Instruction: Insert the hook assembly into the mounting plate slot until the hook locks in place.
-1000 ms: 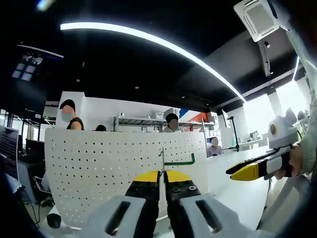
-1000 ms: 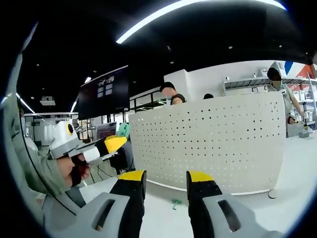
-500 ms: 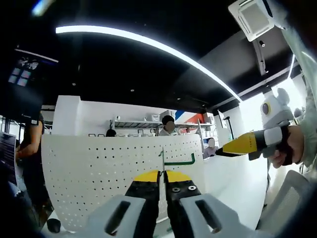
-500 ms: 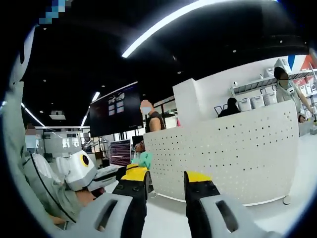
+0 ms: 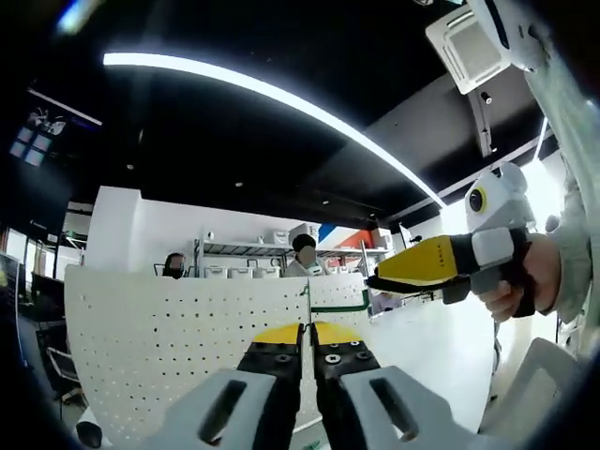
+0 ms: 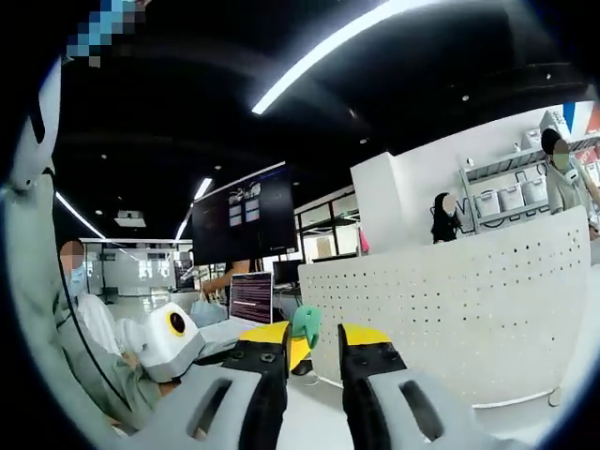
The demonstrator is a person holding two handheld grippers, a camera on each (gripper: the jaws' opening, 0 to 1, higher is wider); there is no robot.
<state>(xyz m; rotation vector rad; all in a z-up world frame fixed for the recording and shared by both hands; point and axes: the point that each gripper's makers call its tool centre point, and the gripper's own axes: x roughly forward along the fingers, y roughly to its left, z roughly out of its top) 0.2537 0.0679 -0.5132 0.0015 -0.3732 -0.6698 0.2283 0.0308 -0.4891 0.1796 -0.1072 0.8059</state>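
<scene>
Item: green hook [image 5: 330, 307], thin wire with a long shank and a bend at its left end. Held by the left gripper [image 5: 307, 330], whose jaws are pressed together on the upright stub of the hook; the shank runs out toward 3 o'clock from the tips, lying roughly level across the face of the board.

Item: white pegboard [image 5: 159, 347], standing upright on the white table [image 5: 441, 356], dead ahead of the left gripper at 12 o'clock and close behind the hook. Whether the hook tip touches a hole cannot be told.

Item: right gripper [image 6: 314, 335], jaws slightly spread around the left gripper's yellow tip and a green end of the hook [image 6: 306, 323]; contact cannot be told. In the left gripper view it reaches in from 3 o'clock, its yellow tip meeting the shank's far end.

Judgement: the left gripper is nearer; the push goes straight forward into the pegboard [image 6: 450, 309].
</scene>
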